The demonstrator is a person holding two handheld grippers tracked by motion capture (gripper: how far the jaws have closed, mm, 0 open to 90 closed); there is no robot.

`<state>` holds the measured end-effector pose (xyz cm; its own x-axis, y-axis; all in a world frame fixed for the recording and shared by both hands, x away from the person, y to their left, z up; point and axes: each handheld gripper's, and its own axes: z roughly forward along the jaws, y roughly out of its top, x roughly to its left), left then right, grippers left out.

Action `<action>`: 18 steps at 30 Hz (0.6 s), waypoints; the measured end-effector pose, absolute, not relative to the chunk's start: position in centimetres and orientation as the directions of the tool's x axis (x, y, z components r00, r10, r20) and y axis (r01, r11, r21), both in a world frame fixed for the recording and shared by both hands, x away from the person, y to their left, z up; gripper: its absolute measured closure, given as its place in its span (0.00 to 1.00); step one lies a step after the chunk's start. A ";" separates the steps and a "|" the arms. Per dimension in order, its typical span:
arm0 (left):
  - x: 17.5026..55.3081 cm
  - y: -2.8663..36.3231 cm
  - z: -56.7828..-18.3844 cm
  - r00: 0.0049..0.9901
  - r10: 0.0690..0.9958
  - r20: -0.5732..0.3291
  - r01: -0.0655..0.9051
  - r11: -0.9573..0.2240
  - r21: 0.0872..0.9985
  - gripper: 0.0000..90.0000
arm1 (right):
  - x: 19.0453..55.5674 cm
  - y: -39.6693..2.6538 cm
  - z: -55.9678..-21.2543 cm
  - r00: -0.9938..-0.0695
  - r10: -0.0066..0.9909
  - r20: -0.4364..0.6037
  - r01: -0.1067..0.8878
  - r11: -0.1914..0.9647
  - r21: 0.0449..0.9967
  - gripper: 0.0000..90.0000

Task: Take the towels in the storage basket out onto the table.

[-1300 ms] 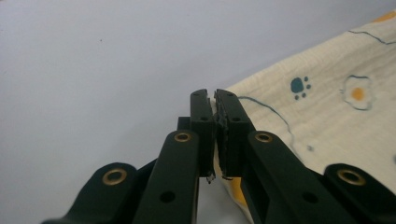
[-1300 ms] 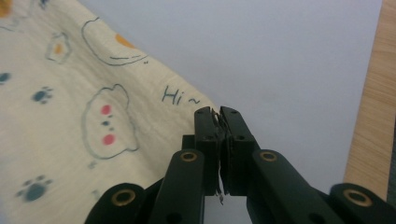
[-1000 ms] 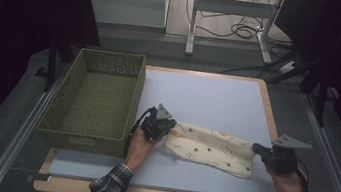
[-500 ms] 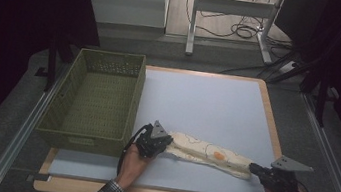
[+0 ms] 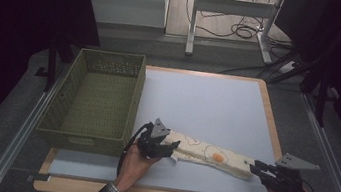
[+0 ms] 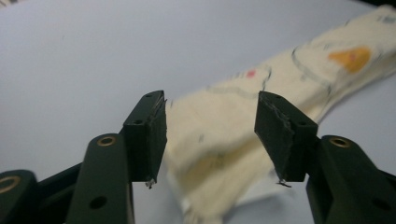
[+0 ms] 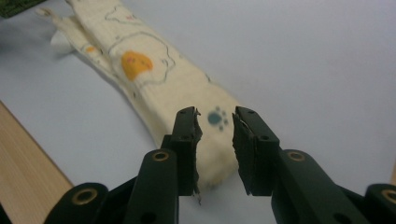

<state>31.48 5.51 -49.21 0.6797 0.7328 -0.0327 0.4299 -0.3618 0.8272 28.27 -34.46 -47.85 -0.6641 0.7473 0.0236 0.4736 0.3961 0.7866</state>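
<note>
Folded cream cloth (image 5: 208,155) stretched along the near edge of the bench (image 5: 207,106), just right of the green basket (image 5: 97,98).
Left tongs (image 6: 210,135) and right tongs (image 7: 217,149) just opening, spread off opposite ends of the cloth, gripping nothing.

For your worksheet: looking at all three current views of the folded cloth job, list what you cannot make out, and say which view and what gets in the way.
- Near end of the cream cloth: left gripper view, blurred and cut off by the bottom edge.
- Cloth's printed drawings: high view, too small to identify.
- Cloth's tip under the right tongs: right gripper view, partly hidden by the jaws.
- Near inner wall of the green basket: high view, hidden behind its own rim.
- Left tongs: high view, too small to judge the gap.
</note>
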 end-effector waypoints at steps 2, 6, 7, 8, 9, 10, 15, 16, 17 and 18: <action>31.9 5.2 -48.9 0.685 0.728 -0.037 0.430 -0.363 0.827 0.48 | 28.6 -34.1 -47.7 -0.668 0.744 0.024 0.472 0.398 0.787 0.77; 34.4 3.5 -48.6 0.705 0.707 -0.051 0.452 -0.392 0.801 0.48 | 30.4 -31.9 -47.8 -0.682 0.730 0.037 0.485 0.414 0.770 0.79; 35.3 3.0 -48.8 0.709 0.703 -0.062 0.462 -0.396 0.794 0.48 | 31.4 -30.4 -48.2 -0.693 0.719 0.048 0.490 0.421 0.764 0.81; 35.8 2.7 -48.9 0.713 0.698 -0.071 0.470 -0.399 0.787 0.48 | 31.4 -30.4 -48.2 -0.693 0.719 0.048 0.490 0.421 0.764 0.81; 37.1 2.0 -49.4 0.718 0.688 -0.109 0.501 -0.402 0.766 0.48 | 32.2 -29.3 -48.6 -0.700 0.712 0.054 0.490 0.425 0.761 0.81; 37.7 1.7 -49.8 0.713 0.691 -0.122 0.520 -0.404 0.752 0.48 | 32.5 -28.7 -48.8 -0.704 0.708 0.057 0.491 0.428 0.759 0.81; 38.4 1.4 -51.1 0.697 0.702 -0.144 0.576 -0.429 0.695 0.49 | 33.5 -26.6 -50.0 -0.715 0.697 0.054 0.492 0.446 0.747 0.81; 38.3 1.6 -51.3 0.697 0.703 -0.143 0.582 -0.438 0.685 0.51 | 33.5 -26.4 -50.2 -0.717 0.695 0.056 0.494 0.449 0.745 0.81; 38.1 1.8 -51.5 0.696 0.702 -0.153 0.590 -0.437 0.679 0.51 | 33.5 -26.4 -50.2 -0.717 0.695 0.056 0.494 0.449 0.745 0.81; 37.8 2.2 -51.6 0.694 0.701 -0.163 0.595 -0.432 0.678 0.51 | 33.4 -26.4 -50.5 -0.717 0.695 0.056 0.494 0.449 0.745 0.81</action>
